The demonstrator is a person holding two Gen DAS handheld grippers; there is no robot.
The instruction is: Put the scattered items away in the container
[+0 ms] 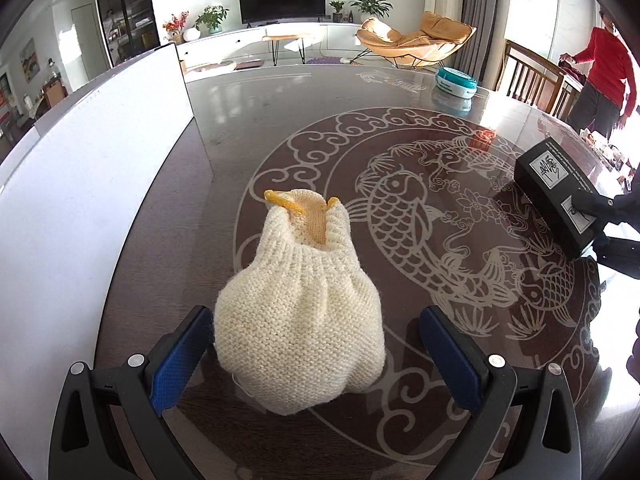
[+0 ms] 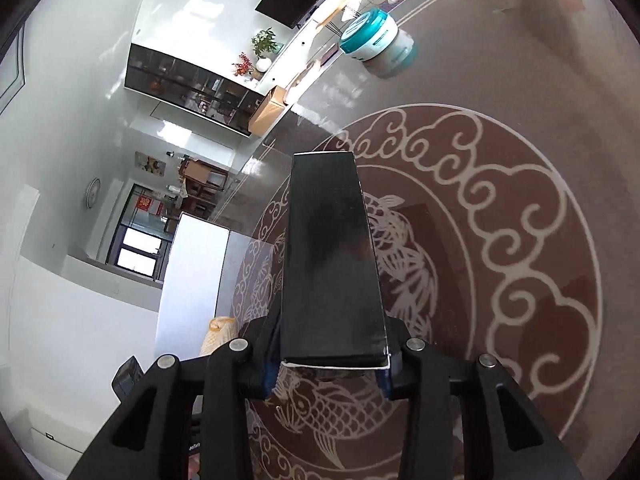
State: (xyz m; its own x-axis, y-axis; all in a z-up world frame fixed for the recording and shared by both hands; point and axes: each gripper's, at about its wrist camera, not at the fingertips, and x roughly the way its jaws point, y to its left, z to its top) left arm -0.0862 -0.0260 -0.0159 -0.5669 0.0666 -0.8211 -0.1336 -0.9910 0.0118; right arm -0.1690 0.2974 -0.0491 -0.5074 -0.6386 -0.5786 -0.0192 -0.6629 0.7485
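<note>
Cream knitted pouch [image 1: 298, 312] lies on the glass table [image 1: 248, 128] between my left gripper's [image 1: 316, 354] spread fingers, beside the white container [image 1: 100, 184], while my right gripper [image 2: 326, 376] clamps a black box [image 2: 330, 264].

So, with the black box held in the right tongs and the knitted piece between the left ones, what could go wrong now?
1. The right tongs grip the black box only at its near end; most of it sticks out past them, so it may tilt or slip.
2. The left tongs stand open around the cream knitted piece; the soft wool may bunch or slide on the glossy table when they close.
3. The white container has a tall wall, which the box might strike.
</note>
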